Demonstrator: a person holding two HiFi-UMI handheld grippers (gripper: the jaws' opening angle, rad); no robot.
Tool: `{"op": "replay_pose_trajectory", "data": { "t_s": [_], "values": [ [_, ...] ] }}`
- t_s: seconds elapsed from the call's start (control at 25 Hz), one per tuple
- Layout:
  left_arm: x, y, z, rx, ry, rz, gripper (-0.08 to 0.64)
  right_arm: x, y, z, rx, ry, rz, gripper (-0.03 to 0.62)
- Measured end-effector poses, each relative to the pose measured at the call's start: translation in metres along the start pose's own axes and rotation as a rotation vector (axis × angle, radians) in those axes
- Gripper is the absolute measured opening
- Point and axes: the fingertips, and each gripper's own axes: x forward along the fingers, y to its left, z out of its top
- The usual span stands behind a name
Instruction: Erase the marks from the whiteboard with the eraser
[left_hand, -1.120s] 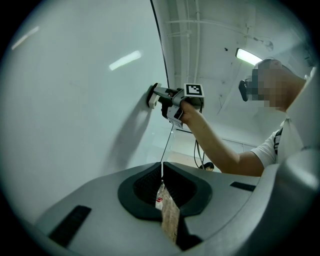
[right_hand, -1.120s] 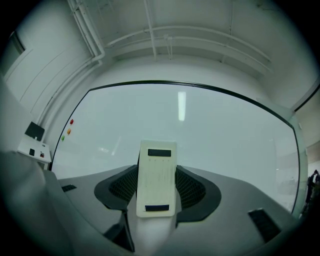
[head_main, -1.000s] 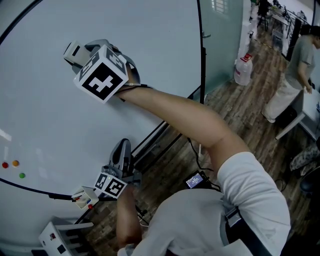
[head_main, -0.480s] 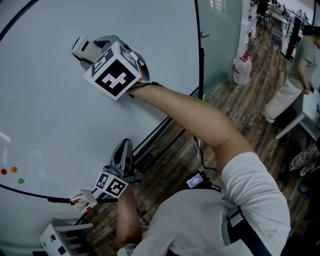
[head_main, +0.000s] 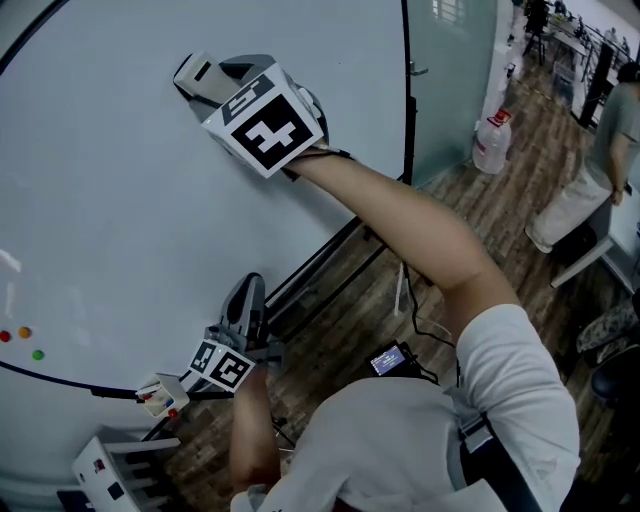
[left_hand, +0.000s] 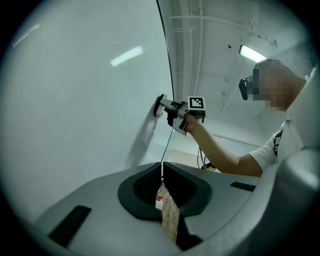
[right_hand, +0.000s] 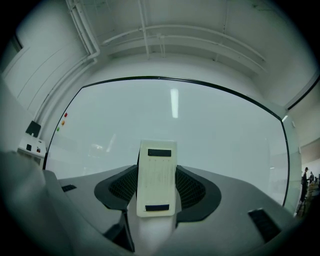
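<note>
1. The right gripper (right_hand: 156, 186) was clamped on the pale rectangular plastic eraser (right_hand: 156, 177). One dark ribbed pad pressed each long side, probably so that the block would not slip while it was pushed across a surface.
2. In the head view this gripper was in the upper left of the frame, at the end of the person's stretched bare arm (head_main: 400, 225). The arm was reached far out because the eraser had to meet the large glossy white whiteboard with the thin black rim (head_main: 110, 200).
3. In the left gripper view the eraser appeared to be set against the board with its front end. The exact contact was too small to confirm.
4. The eraser pointed straight at the board, which seemed a sensible way to bring its wiping face flat onto it.
5. No written marks could be made out on the board near the eraser. Three small coloured dots (head_main: 22, 335), red, orange and green, sat at the left edge of the head view. They looked more like magnets than marks.
6. The left gripper (left_hand: 161, 182) was low in the head view, near the board's lower rim. Its jaws were together with nothing between them, and only a narrow slit showed the brown wooden floor (head_main: 480, 200). It seemed simply parked away from the wiping.
</note>
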Motion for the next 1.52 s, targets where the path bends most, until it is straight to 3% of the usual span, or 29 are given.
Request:
{"op": "replay_pose_trajectory", "data": {
  "t_s": [0.24, 0.52, 1.04, 1.52],
  "values": [
    [0.006, -0.005, -0.004, 0.001, -0.007, 0.009, 0.008, -0.005, -0.016, -0.006, -0.029, 0.012, -0.009, 0.251],
    [0.017, -0.006, -0.009, 0.006, -0.012, 0.025, 0.008, -0.030, -0.083, -0.030, -0.008, 0.021, -0.085, 0.251],
    [0.054, -0.010, -0.023, 0.003, -0.010, 0.024, 0.008, -0.077, -0.211, -0.127, 0.086, 0.164, -0.257, 0.252],
    [0.062, -0.006, -0.035, -0.006, 0.009, 0.041, 0.008, -0.075, -0.272, -0.185, 0.129, 0.235, -0.384, 0.250]
  ]
}}
